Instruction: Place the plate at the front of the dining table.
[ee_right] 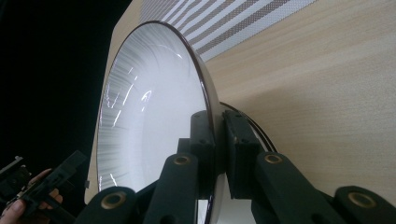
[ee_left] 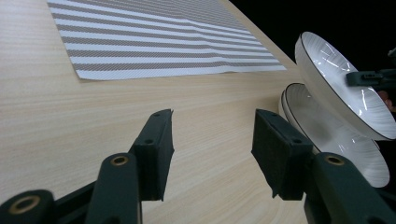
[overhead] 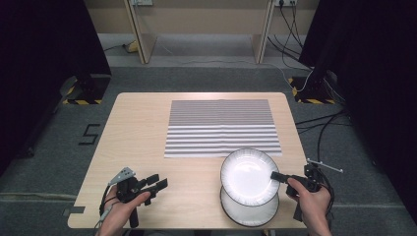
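Between the right gripper's (overhead: 275,176) jaws sits the rim of the upper white plate (overhead: 248,174), pinched tight, one pad on the ribbed inner face and one on the underside. That plate is lifted and tilted, its far edge higher, hanging just above a second white plate (overhead: 250,210) that lies flat on the wooden table (overhead: 137,128) right below the gripper. Ahead of it, past the raised plate, lies the striped placemat (overhead: 221,128). Off to its left, well apart from both plates, the left gripper (overhead: 158,182) hovers low over bare wood, its jaws standing apart with nothing between them, pointing toward the plates.
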